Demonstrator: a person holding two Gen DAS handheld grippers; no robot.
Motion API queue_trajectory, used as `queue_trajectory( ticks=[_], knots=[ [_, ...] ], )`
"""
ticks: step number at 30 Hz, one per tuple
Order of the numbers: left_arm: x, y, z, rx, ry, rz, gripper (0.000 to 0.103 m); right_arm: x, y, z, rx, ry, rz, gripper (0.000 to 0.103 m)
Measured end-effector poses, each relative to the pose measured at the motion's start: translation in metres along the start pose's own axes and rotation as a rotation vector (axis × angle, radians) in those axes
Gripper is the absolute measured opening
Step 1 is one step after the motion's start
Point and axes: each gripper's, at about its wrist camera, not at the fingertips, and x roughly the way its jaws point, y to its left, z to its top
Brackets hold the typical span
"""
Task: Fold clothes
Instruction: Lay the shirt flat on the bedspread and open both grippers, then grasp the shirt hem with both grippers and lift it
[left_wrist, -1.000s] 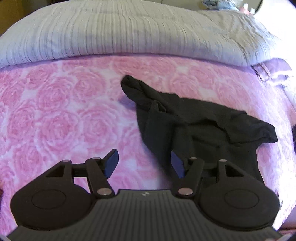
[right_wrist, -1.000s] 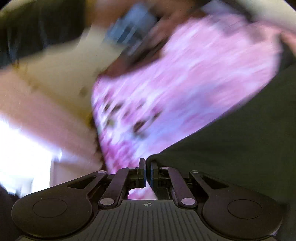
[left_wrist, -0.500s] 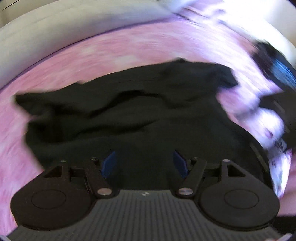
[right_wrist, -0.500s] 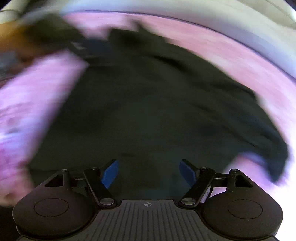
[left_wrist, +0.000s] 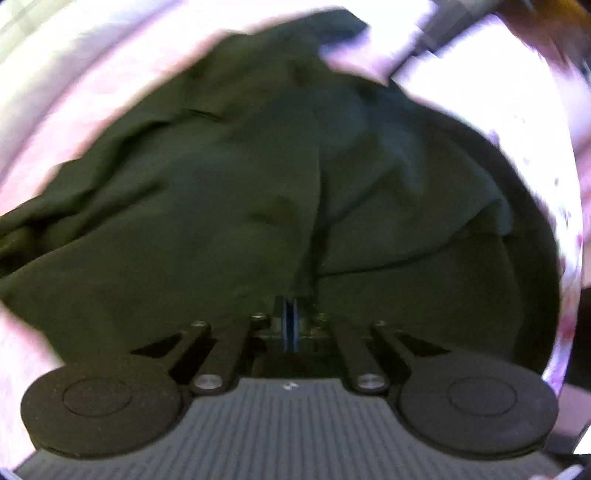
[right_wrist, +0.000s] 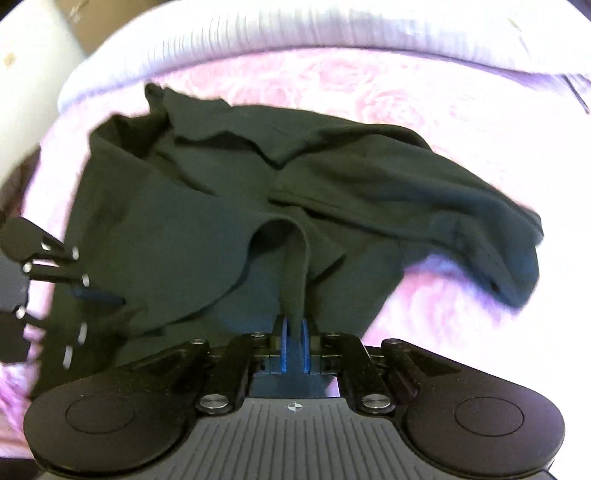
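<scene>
Having been open half a second ago, both claws, left and right, now pinch the garment just ahead, ready to spread it.

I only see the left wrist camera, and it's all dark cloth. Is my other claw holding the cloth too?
Observer: Yes, the right claw is shut on a pinched fold of the black garment.
Operator: Where's the sleeve?
Observer: One sleeve flops to the right, onto the pink rose blanket.
Operator: What's behind it?
Observer: A white ribbed duvet lies along the blanket's far edge.
</scene>
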Motion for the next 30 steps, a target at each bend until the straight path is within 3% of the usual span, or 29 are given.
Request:
queue_trajectory(
  ticks=[2, 3, 4, 7, 11, 12, 13, 14, 15, 18, 20, 22, 23, 27, 30],
  knots=[
    [-0.014, 0.001, -0.01, -0.007, -0.002, 0.028, 0.0, -0.019, 0.016, -0.021, 0.024, 0.001, -0.026, 0.056],
    [-0.035, 0.014, -0.016, -0.055, -0.023, 0.05, 0.0, -0.028, 0.026, -0.035, 0.047, -0.002, -0.024, 0.088],
    [-0.056, 0.027, -0.023, -0.1, -0.04, 0.076, 0.0, -0.033, 0.037, -0.049, 0.073, -0.001, -0.012, 0.097],
    [-0.109, 0.06, -0.051, -0.189, -0.049, 0.186, 0.0, -0.024, 0.068, -0.081, 0.112, 0.058, 0.004, 0.097],
    [-0.15, 0.099, -0.1, -0.316, 0.026, 0.315, 0.0, 0.006, 0.082, -0.103, 0.208, 0.108, -0.069, 0.097],
    [-0.156, 0.106, -0.112, -0.345, 0.048, 0.337, 0.0, 0.013, 0.081, -0.105, 0.239, 0.115, -0.084, 0.094],
    [-0.16, 0.11, -0.125, -0.364, 0.071, 0.353, 0.0, 0.015, 0.08, -0.107, 0.245, 0.116, -0.083, 0.064],
    [-0.162, 0.113, -0.137, -0.374, 0.093, 0.361, 0.0, 0.016, 0.079, -0.108, 0.241, 0.114, -0.073, 0.041],
    [-0.162, 0.114, -0.145, -0.38, 0.109, 0.359, 0.0, 0.012, 0.079, -0.108, 0.218, 0.112, -0.073, 0.007],
    [-0.157, 0.104, -0.155, -0.387, 0.113, 0.293, 0.0, -0.012, 0.082, -0.106, 0.15, 0.105, -0.067, 0.005],
    [-0.139, 0.088, -0.146, -0.401, 0.089, 0.205, 0.007, -0.032, 0.095, -0.106, 0.058, 0.105, -0.065, 0.005],
    [-0.109, 0.072, -0.135, -0.385, 0.07, 0.133, 0.056, -0.052, 0.111, -0.106, -0.047, 0.107, -0.065, 0.004],
    [-0.095, 0.066, -0.132, -0.372, 0.053, 0.12, 0.062, -0.062, 0.119, -0.107, -0.099, 0.107, -0.065, 0.004],
    [-0.033, 0.069, -0.116, -0.355, 0.041, 0.084, 0.063, -0.075, 0.14, -0.116, -0.13, 0.144, -0.042, 0.0],
    [0.006, 0.088, -0.114, -0.398, 0.089, 0.059, 0.063, -0.075, 0.139, -0.125, -0.078, 0.157, -0.056, 0.0]
  ],
)
